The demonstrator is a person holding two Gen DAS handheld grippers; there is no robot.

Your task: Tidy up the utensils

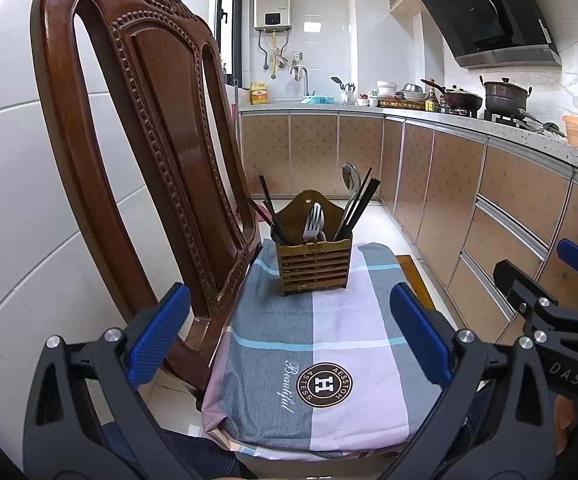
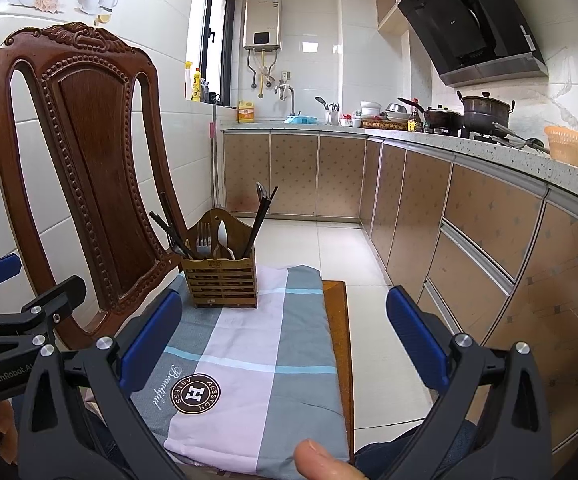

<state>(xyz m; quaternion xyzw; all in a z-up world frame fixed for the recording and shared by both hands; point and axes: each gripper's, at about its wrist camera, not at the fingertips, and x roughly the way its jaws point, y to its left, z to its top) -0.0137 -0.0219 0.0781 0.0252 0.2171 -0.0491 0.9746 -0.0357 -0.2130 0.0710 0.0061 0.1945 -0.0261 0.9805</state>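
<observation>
A wooden slatted utensil holder (image 1: 313, 266) (image 2: 220, 280) stands at the far end of a checked cloth (image 1: 329, 344) (image 2: 249, 360) on a chair seat. It holds dark chopsticks (image 1: 273, 216) on the left, a fork (image 1: 313, 222) and white spoon (image 2: 222, 236) in the middle, and a metal spoon (image 1: 351, 178) with more chopsticks (image 2: 263, 216) on the right. My left gripper (image 1: 289, 332) is open above the near part of the cloth, holding nothing. My right gripper (image 2: 285, 332) is open too, with nothing in it, and appears at the right edge of the left wrist view.
The carved wooden chair back (image 1: 137, 128) (image 2: 85, 168) rises on the left. Kitchen cabinets (image 1: 509, 216) and a countertop with pots (image 2: 485, 114) run along the right. A tiled floor (image 2: 329, 248) lies beyond. A thumb (image 2: 321, 460) shows at the bottom.
</observation>
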